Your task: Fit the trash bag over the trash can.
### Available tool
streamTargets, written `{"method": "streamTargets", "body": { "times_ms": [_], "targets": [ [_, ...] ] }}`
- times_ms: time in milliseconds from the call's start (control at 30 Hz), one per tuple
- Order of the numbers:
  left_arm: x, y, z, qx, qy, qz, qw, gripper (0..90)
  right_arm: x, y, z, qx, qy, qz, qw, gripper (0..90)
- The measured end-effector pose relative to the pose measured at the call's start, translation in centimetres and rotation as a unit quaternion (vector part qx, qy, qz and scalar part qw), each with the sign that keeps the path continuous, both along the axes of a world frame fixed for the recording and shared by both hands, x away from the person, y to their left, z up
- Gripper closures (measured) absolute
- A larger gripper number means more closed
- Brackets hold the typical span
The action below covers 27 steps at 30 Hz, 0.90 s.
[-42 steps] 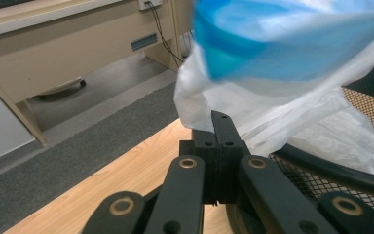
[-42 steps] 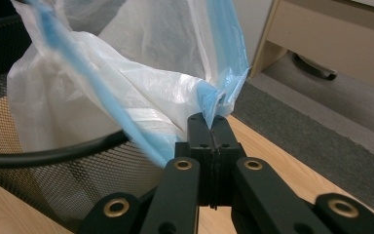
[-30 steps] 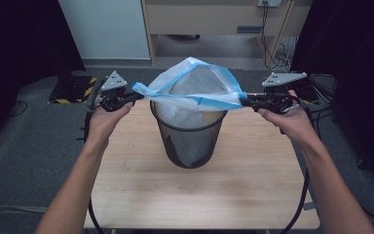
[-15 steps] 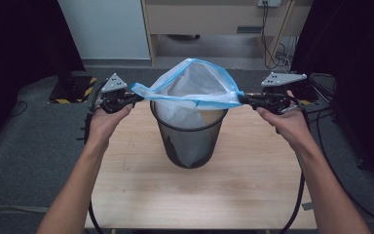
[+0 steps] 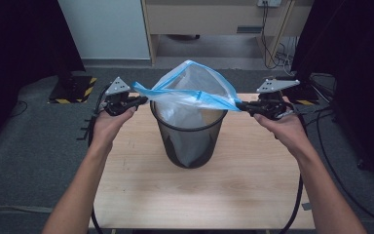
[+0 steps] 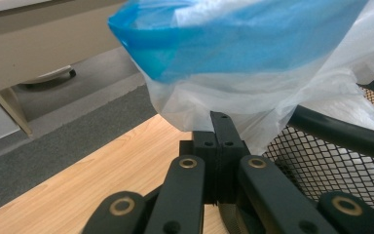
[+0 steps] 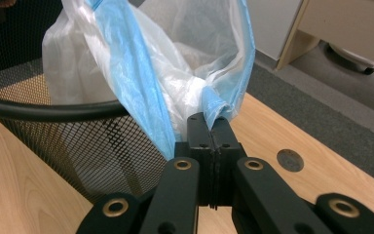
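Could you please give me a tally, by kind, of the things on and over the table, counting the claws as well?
Black mesh bin: 1
Blue-edged plastic bag: 1
Claws, left claw and right claw, each shut on the bag's rim: 2
Total: 4

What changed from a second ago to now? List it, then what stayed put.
The right claw has just closed on the bag edge; its jaws now pinch the blue rim. Otherwise little moved. The left claw stays clamped on the opposite edge, the bag is still stretched open above the mesh bin, and the bin sits where it was on the wooden table.
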State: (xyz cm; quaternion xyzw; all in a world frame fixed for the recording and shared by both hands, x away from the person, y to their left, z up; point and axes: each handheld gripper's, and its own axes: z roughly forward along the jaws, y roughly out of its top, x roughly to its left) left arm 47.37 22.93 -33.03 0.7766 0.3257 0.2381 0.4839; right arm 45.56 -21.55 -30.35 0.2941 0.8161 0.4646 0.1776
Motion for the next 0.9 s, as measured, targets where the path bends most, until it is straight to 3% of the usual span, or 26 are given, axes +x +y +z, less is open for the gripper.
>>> {"method": "streamTargets", "body": {
  "times_ms": [467, 567, 733, 800, 900],
  "targets": [
    [0.0, -0.3, -0.3, -0.001, -0.001, -0.001, 1.0000, 90.0, -0.2, 0.6, -1.0, 0.001, 0.015, 0.008, 0.9999, 89.3],
    [-0.1, -0.1, -0.2, 0.000, 0.005, 0.007, 1.0000, 90.0, -0.4, 0.3, -0.9, 0.004, 0.011, 0.006, 0.9999, 79.1],
    [0.1, 0.2, -0.2, -0.004, -0.003, 0.003, 1.0000, 90.0, -0.8, -0.8, -0.1, 0.036, 0.002, -0.010, 0.9993, 56.4],
    [0.0, 0.3, -0.1, -0.009, 0.002, 0.008, 0.9999, 90.0, -1.0, -1.4, 0.2, 0.047, -0.004, -0.015, 0.9988, 52.8],
    [0.0, 0.4, 0.0, -0.009, -0.008, -0.001, 0.9999, 90.0, -1.1, -2.0, 0.7, 0.063, -0.009, -0.018, 0.9978, 47.5]
  ]
}}
